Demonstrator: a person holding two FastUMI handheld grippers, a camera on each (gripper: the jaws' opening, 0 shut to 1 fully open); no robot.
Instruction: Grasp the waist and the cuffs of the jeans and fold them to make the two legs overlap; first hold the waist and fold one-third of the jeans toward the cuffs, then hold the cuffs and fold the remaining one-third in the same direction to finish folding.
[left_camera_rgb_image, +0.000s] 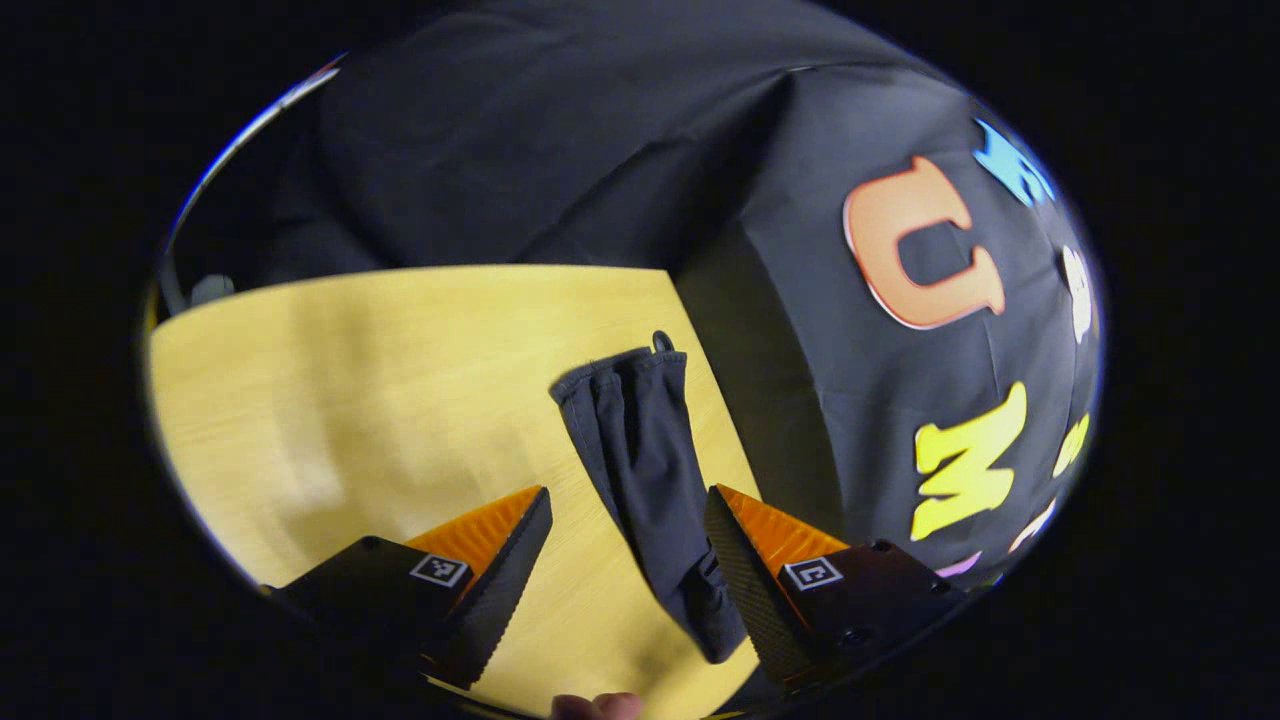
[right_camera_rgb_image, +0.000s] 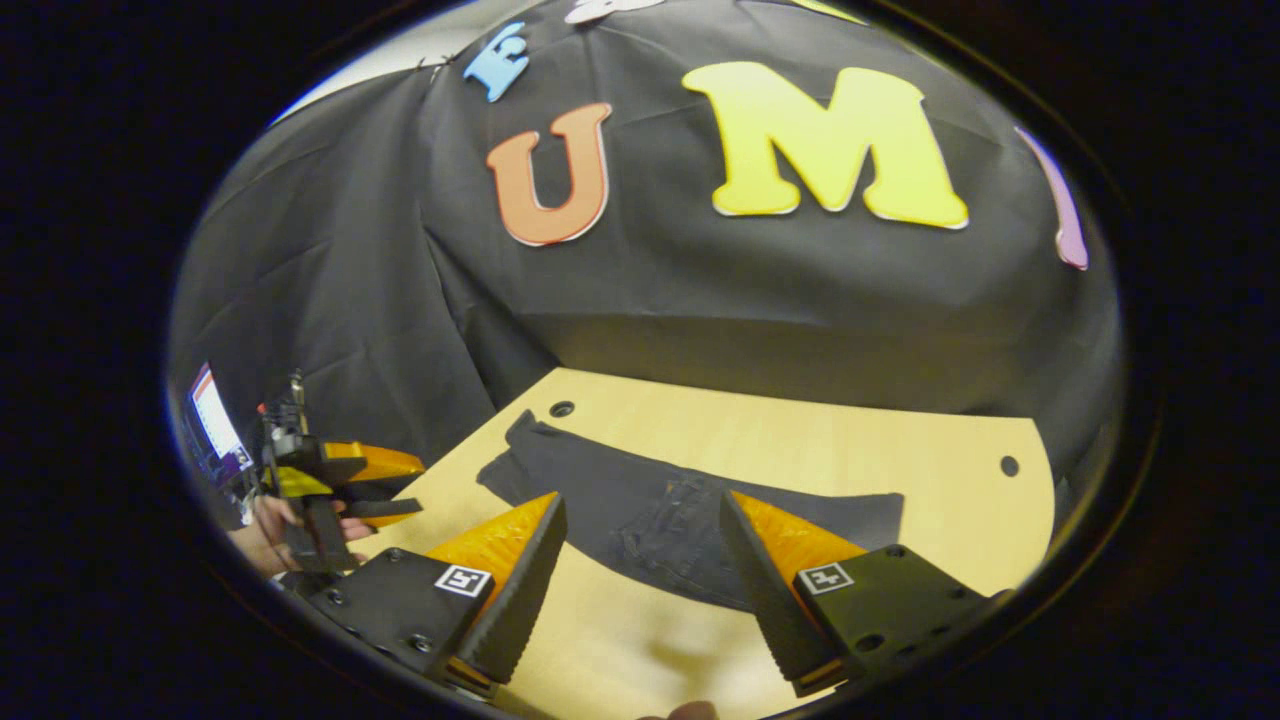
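Jeans (right_camera_rgb_image: 690, 515) flat on table (right_camera_rgb_image: 800, 425), legs overlapped, lying near far edge. Right tool (right_camera_rgb_image: 640, 560) wide, holding nothing, above jeans. Left tool (left_camera_rgb_image: 625, 560) wide, holding nothing, above jeans' end (left_camera_rgb_image: 640, 440). Left tool seen at table's left end (right_camera_rgb_image: 385, 490), held by hand (right_camera_rgb_image: 265, 530).

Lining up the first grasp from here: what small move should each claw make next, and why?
Probably lower both claws onto the jeans. They lie flat and stretched out along the table, apparently with the legs already overlapped. The left claw and the right claw are both open above the cloth, gripping nothing, so closing in on the waist end looks sensible.
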